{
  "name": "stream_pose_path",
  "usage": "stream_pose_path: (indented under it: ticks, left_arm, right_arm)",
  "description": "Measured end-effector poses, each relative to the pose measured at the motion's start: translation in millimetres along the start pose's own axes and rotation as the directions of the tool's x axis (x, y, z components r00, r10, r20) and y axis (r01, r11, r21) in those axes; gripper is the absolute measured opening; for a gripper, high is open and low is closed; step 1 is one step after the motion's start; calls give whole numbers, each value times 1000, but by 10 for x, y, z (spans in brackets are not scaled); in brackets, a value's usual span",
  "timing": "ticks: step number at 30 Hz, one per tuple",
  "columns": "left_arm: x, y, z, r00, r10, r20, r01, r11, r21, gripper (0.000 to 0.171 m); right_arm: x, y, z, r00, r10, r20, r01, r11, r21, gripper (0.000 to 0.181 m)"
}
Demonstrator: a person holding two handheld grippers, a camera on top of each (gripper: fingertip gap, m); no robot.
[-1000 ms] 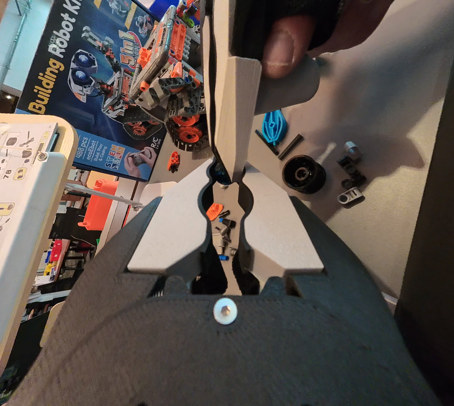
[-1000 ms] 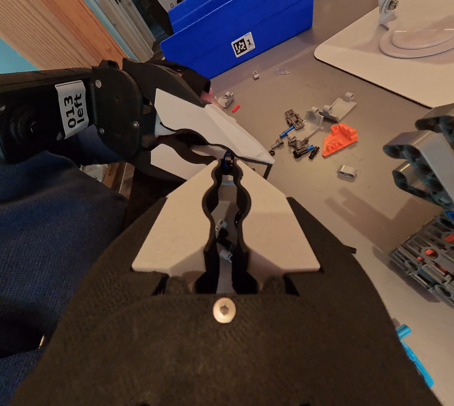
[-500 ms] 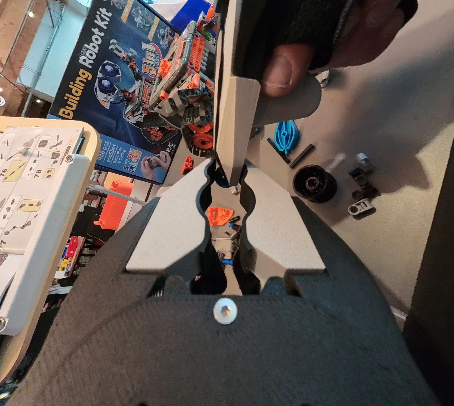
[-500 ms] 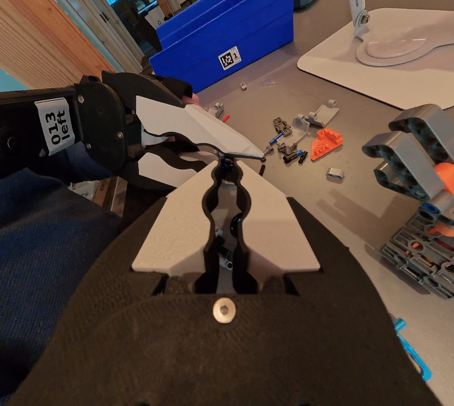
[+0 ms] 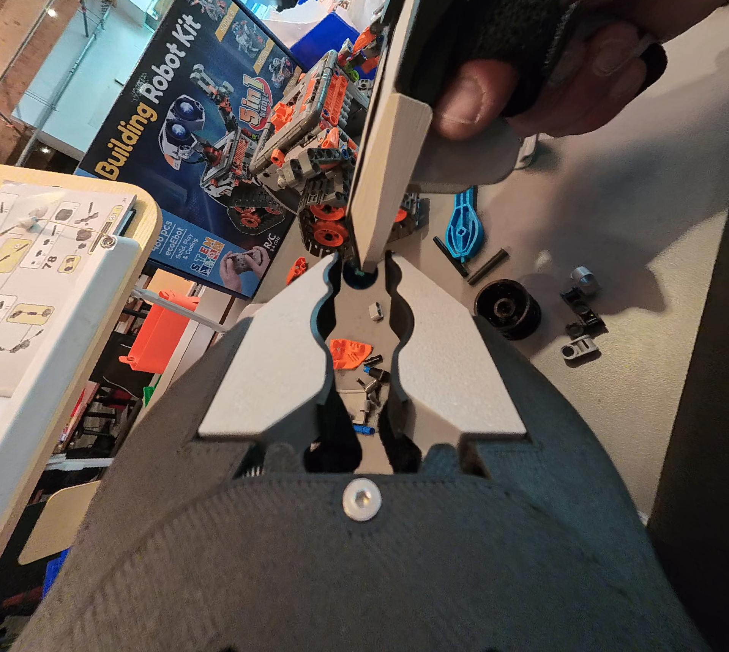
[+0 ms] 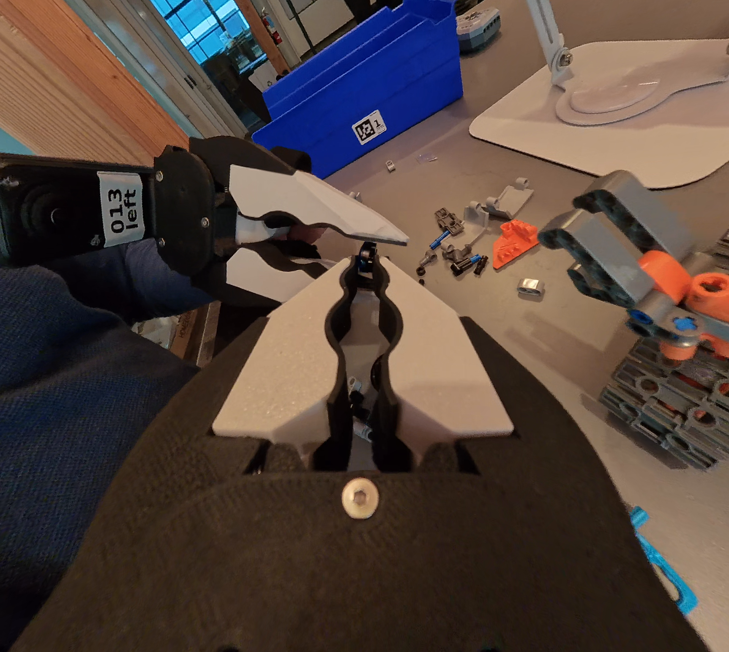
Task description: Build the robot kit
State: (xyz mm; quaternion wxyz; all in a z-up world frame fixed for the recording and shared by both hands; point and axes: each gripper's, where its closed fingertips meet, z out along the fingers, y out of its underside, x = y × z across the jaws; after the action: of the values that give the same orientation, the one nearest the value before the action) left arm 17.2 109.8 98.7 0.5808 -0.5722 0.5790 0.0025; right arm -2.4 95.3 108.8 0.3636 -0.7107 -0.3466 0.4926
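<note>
Matte grey right gripper pinching a small black-and-blue pin at its tips, left gripper spread around them, ribbed black wheel on smooth table.

Grey tabletop: blue bin, white stand base, orange wedge piece, scattered small grey and black pins, black wheel.
</note>
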Motion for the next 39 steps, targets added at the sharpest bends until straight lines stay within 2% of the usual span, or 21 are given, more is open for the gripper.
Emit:
stream_pose_path:
  ticks: [11, 13, 18, 26, 39]
  left_arm:
    - [-32, 51, 1, 1000, -10, 7, 10, 1000, -18, 13]
    - [-42, 54, 1, 1000, -30, 3, 30, 999, -11, 13]
    - [-102, 84, -7, 992, -126, -15, 126, 992, 8, 13]
    - [-227, 160, -44, 968, -250, -27, 250, 968, 29, 13]
    - [-372, 340, -288, 945, -326, 32, 326, 945, 18, 12]
  right_arm:
    - [43, -28, -28, 1000, -6, -16, 6, 1000, 18, 5]
    - [57, -59, -49, 1000, -2, -18, 3, 999, 35, 13]
    - [110, -144, -169, 997, -49, -54, 53, 996, 66, 15]
    - [193, -215, -376, 988, -119, -93, 128, 988, 92, 10]
    - [309, -204, -621, 964, -214, -157, 228, 970, 79, 9]
